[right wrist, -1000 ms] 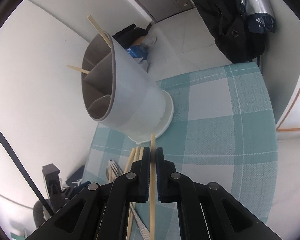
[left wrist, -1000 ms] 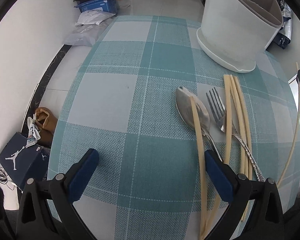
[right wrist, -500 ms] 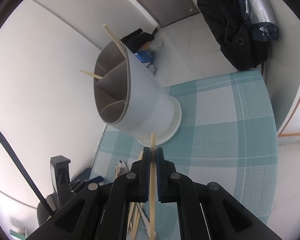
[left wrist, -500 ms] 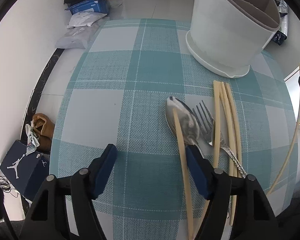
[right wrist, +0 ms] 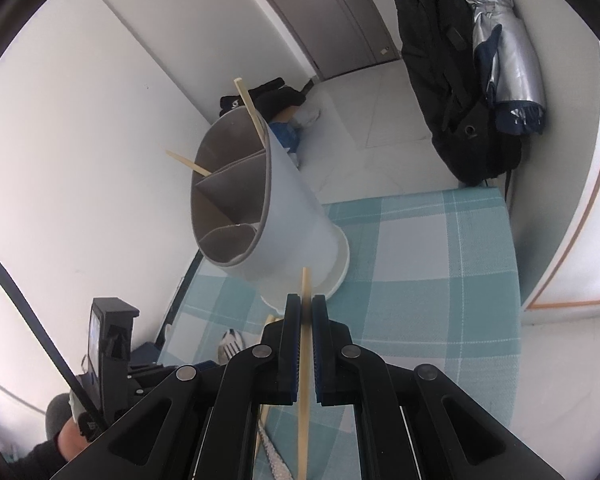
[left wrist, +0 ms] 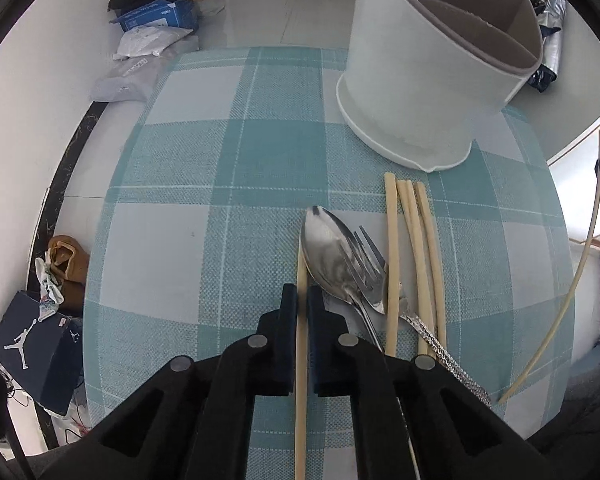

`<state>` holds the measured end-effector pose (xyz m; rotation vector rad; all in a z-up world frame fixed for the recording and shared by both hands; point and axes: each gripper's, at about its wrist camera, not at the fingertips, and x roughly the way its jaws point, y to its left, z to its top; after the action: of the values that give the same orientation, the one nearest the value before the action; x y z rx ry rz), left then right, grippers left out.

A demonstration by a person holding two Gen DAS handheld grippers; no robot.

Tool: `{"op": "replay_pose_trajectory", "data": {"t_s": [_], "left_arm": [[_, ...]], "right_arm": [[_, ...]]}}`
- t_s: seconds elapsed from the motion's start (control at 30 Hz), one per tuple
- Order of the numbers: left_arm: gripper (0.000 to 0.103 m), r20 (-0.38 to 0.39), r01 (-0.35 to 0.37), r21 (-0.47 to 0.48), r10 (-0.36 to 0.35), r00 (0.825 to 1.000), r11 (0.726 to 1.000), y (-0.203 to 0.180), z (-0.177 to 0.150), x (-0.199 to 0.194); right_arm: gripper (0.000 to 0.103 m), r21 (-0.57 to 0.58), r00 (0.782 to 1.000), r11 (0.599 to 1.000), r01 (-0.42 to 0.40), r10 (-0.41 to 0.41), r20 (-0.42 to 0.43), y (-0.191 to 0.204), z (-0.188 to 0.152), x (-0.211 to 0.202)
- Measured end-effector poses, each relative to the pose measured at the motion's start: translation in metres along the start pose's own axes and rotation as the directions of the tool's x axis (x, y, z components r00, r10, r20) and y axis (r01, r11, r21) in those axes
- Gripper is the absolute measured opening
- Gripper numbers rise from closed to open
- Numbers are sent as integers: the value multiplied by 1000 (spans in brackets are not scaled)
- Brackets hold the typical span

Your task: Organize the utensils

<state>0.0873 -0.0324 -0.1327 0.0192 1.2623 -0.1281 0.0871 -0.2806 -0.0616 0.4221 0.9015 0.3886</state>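
My left gripper (left wrist: 301, 300) is shut on a pale chopstick (left wrist: 300, 360) low over the checked tablecloth (left wrist: 220, 160). Just right of it lie a steel spoon (left wrist: 325, 248), a fork (left wrist: 374, 276) and three more chopsticks (left wrist: 412, 240). The white divided utensil holder (left wrist: 420, 80) stands at the far right. My right gripper (right wrist: 306, 304) is shut on another chopstick (right wrist: 303, 380), held in the air in front of the holder (right wrist: 284, 216). Two chopsticks (right wrist: 252, 112) stand in the holder's far compartment. The held chopstick also shows at the right edge of the left wrist view (left wrist: 572, 292).
Bags, a blue box (left wrist: 160, 18) and dark clothes lie on the floor beyond the table. A shoe box (left wrist: 28, 344) and shoes sit on the floor at the left. A black bag and a folded umbrella (right wrist: 500, 60) hang at the right wall.
My left gripper has moved right and closed on the chopstick that lay across the spoon. My right gripper has risen and come nearer the holder with its chopstick.
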Motion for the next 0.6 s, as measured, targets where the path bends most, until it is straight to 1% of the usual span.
{"op": "replay_pose_trajectory", "data": {"t_s": [0.07, 0.13, 0.2, 0.23, 0.27, 0.33, 0.37, 0.4, 0.43, 0.5, 0.6], "left_arm": [[2, 35, 30, -26, -29, 999, 999, 5, 0, -7], [2, 72, 43, -53, -39, 997, 998, 9, 1, -14], [2, 119, 68, -79, -58, 991, 995, 14, 1, -24], [2, 153, 68, -86, -54, 987, 994, 15, 0, -32], [2, 189, 75, -91, -56, 980, 993, 16, -1, -40], [2, 276, 105, -102, -73, 958, 989, 17, -4, -59], [2, 306, 109, -105, -72, 949, 989, 16, -5, -68], [2, 338, 123, -106, -80, 938, 987, 16, -7, -76], [2, 379, 145, -103, -96, 921, 984, 15, -10, -86], [2, 416, 146, -84, -99, 904, 986, 14, -10, -99], [2, 439, 162, -65, -117, 891, 985, 9, -14, -107]], "right_arm": [[5, -4, 1000, 1000, 8, -8, 4, 2, -3, -2], [5, -22, 1000, 1000, 16, -16, 14, 7, -6, -5], [5, -45, 999, 999, 22, -21, 25, 13, -9, -8], [5, -51, 999, 998, 22, -21, 31, 15, -10, -10], [5, -55, 999, 998, 24, -22, 37, 17, -11, -12], [5, -60, 998, 998, 26, -22, 56, 20, -13, -17], [4, -65, 997, 997, 30, -25, 67, 22, -14, -20], [4, -73, 996, 997, 35, -30, 79, 25, -15, -23], [5, -80, 996, 996, 38, -31, 88, 27, -16, -25], [5, -92, 995, 995, 28, -18, 100, 32, -19, -30], [4, -110, 993, 993, 41, -28, 113, 39, -25, -33]]}}
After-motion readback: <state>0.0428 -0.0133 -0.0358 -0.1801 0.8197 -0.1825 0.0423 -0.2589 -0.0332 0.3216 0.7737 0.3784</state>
